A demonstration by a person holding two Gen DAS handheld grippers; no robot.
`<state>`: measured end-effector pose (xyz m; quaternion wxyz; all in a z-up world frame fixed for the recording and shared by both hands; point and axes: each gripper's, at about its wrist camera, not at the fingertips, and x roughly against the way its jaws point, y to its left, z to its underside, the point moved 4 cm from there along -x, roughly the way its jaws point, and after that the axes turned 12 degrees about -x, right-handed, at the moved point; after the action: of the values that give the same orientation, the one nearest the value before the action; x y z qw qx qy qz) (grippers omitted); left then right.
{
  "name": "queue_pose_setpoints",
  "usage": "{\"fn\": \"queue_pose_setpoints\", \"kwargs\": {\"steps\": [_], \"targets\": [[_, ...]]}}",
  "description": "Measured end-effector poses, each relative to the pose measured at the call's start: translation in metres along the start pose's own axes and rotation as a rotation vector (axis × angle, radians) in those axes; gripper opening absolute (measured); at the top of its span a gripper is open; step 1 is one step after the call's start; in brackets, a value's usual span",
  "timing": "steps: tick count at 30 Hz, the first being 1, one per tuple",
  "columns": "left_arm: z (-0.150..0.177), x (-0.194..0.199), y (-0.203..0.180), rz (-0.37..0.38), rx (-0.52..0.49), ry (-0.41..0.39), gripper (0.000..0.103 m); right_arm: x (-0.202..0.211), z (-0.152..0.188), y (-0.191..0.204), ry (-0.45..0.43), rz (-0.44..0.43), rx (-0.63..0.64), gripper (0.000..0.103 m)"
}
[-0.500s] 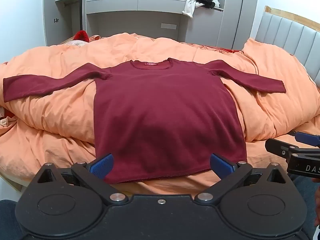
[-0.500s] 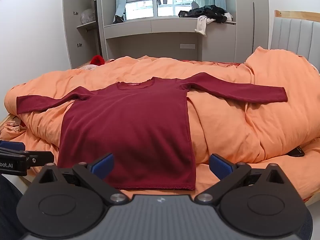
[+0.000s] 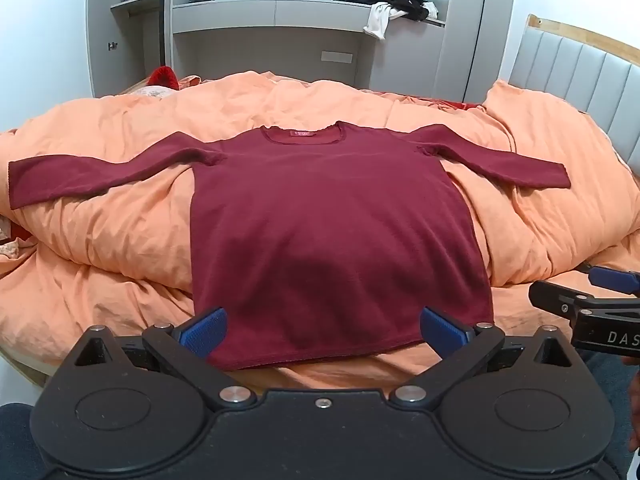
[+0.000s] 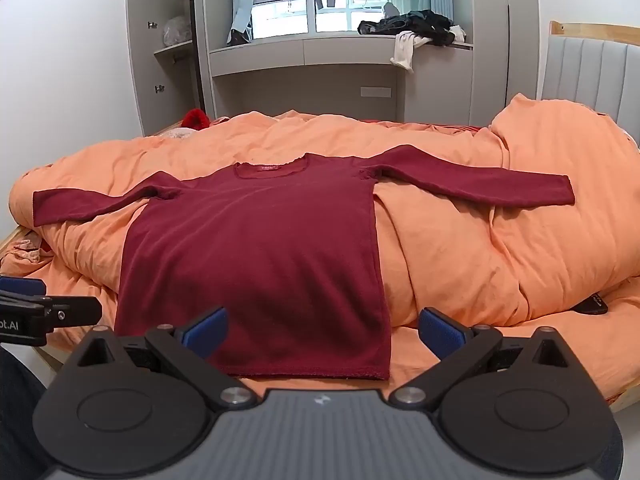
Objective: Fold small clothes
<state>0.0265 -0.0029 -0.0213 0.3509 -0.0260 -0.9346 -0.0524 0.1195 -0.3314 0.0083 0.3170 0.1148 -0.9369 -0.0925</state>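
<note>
A dark red long-sleeved shirt (image 3: pixel 328 216) (image 4: pixel 256 248) lies flat, front down the bed, on an orange duvet (image 3: pixel 120 236) (image 4: pixel 460 248), both sleeves spread sideways and its hem nearest me. My left gripper (image 3: pixel 324 330) hovers open just before the hem, blue pads wide apart, nothing between them. My right gripper (image 4: pixel 324 330) is also open and empty, in front of the shirt's right hem corner. Each gripper shows at the edge of the other's view: the right one (image 3: pixel 592 300), the left one (image 4: pixel 44 304).
A padded grey headboard (image 3: pixel 580 76) stands at the right. Grey cabinets and a window ledge with a pile of dark clothes (image 4: pixel 416 28) lie beyond the bed. A small black object (image 4: pixel 592 305) rests on the duvet at right. A red plush thing (image 3: pixel 162 77) sits at the far left.
Both views have tipped down slightly, the shirt sitting a little higher in frame. Both grippers stay open and the shirt has not moved.
</note>
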Motion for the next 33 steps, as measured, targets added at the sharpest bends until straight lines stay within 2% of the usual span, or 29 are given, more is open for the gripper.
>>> {"fn": "queue_pose_setpoints", "kwargs": {"steps": [33], "targets": [[0.001, 0.017, 0.007, -0.048, -0.010, -0.025, 0.102, 0.007, 0.004, 0.001, 0.017, 0.001, 0.033, 0.103]]}}
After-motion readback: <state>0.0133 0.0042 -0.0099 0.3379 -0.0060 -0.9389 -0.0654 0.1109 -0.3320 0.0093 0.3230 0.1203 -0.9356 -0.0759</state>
